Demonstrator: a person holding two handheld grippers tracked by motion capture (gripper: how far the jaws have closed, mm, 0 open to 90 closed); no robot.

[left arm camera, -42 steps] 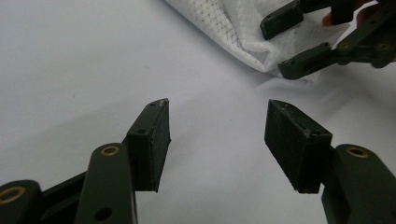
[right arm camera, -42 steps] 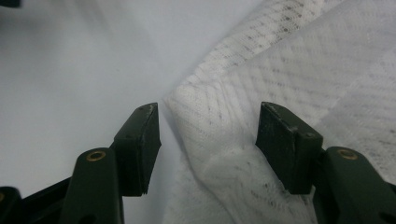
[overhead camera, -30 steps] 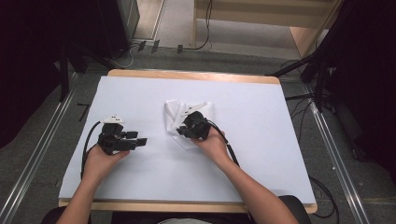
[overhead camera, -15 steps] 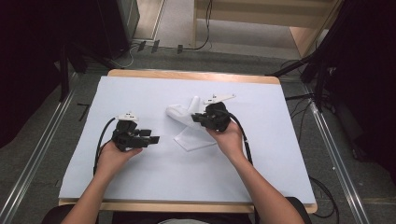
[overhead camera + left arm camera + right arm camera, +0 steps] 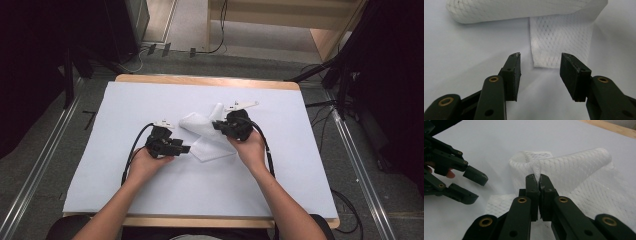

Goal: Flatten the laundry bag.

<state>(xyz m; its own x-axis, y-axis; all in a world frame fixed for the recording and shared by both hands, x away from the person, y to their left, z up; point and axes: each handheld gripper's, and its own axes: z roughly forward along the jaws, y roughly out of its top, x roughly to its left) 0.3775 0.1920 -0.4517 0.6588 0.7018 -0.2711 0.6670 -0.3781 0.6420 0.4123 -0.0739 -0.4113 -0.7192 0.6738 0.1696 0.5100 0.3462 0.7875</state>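
A white mesh cloth (image 5: 206,135) lies partly folded in the middle of the white table cover. My right gripper (image 5: 218,125) is shut on a pinched fold of the cloth (image 5: 564,167), lifting it so the fabric curls into a roll. My left gripper (image 5: 186,148) is open just left of the cloth's near corner. In the left gripper view that corner (image 5: 559,42) lies flat just beyond the spread jaws of the left gripper (image 5: 540,63), with nothing between them. The open left gripper (image 5: 475,186) also shows at the left of the right gripper view, beyond the shut right gripper (image 5: 538,180).
The white cover (image 5: 125,100) spreads over a wooden table (image 5: 200,80). Cables trail from both grippers toward the person's forearms. Metal rails run along the floor on both sides, and dark equipment stands at the far left and right.
My right gripper has carried the cloth's fold further right and up, rolling the cloth over. My left gripper has moved right toward the cloth's near corner.
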